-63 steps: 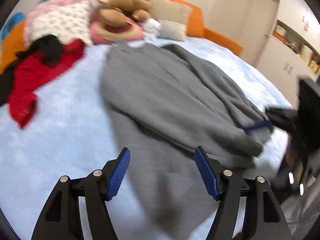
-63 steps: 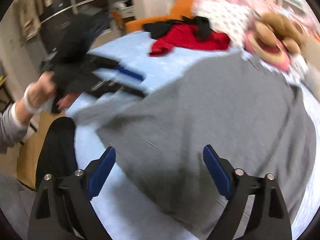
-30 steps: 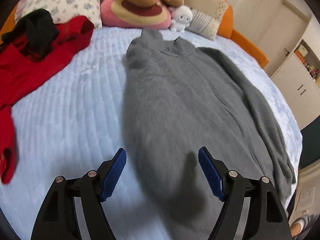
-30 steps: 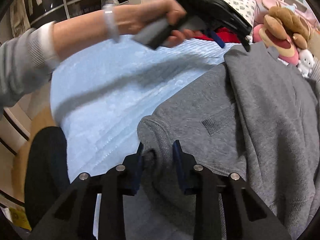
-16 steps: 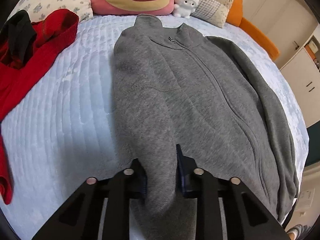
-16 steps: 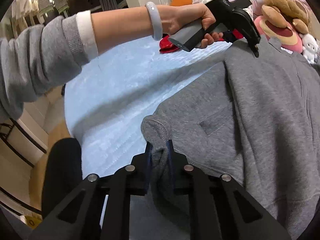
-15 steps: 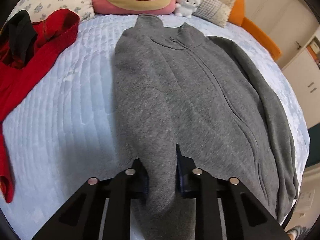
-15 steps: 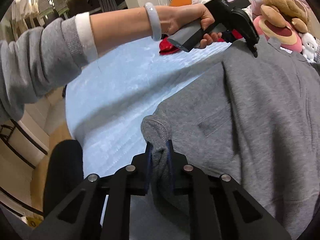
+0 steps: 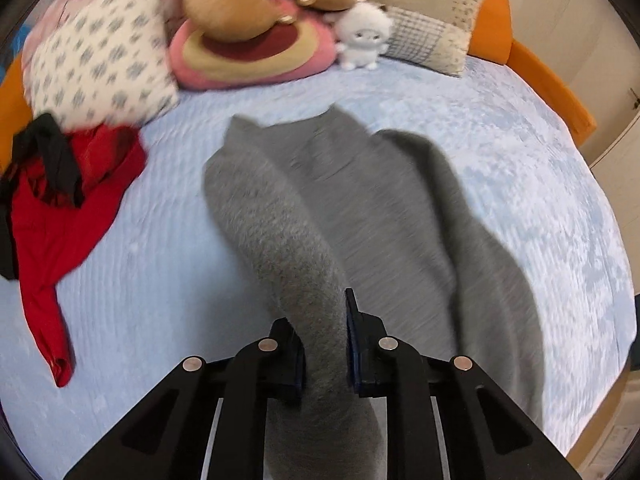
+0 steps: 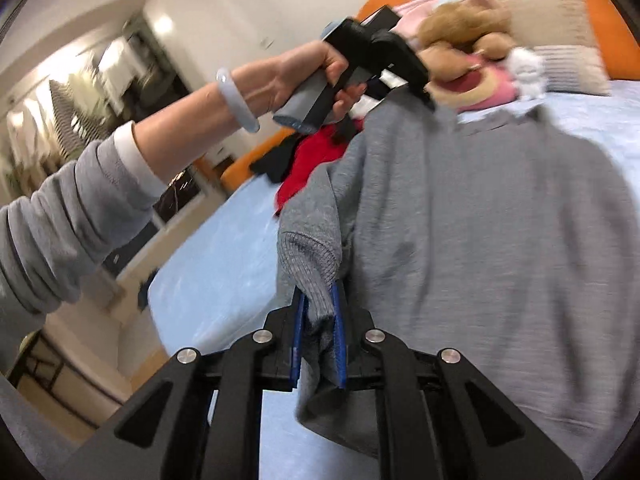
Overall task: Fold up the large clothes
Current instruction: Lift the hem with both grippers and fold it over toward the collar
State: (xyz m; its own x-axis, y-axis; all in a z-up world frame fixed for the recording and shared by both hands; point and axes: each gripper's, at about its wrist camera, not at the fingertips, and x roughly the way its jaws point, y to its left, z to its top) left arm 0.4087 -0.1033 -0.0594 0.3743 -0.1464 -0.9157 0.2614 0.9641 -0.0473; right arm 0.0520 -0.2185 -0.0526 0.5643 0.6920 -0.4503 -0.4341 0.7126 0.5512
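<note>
A large grey fleece jacket [image 9: 360, 216] lies on the light blue bed [image 9: 160, 280], partly lifted. My left gripper [image 9: 324, 332] is shut on its left side, which rises off the bed in a ridge. My right gripper [image 10: 318, 320] is shut on the ribbed hem corner of the jacket [image 10: 500, 240] and holds it up. In the right wrist view the left gripper [image 10: 420, 92], held in a hand, pinches the jacket higher up near the shoulder.
A red and black garment [image 9: 60, 208] lies on the bed's left. Pillows [image 9: 100, 60], a pink cushion [image 9: 256, 52] with brown plush and a white plush toy [image 9: 362, 38] line the orange headboard [image 9: 532, 64]. The bed's edge and floor [image 10: 80, 340] show at left.
Both grippers have lifted the jacket's left side off the bed and carried it up and over towards the right. The views have swung and blurred.
</note>
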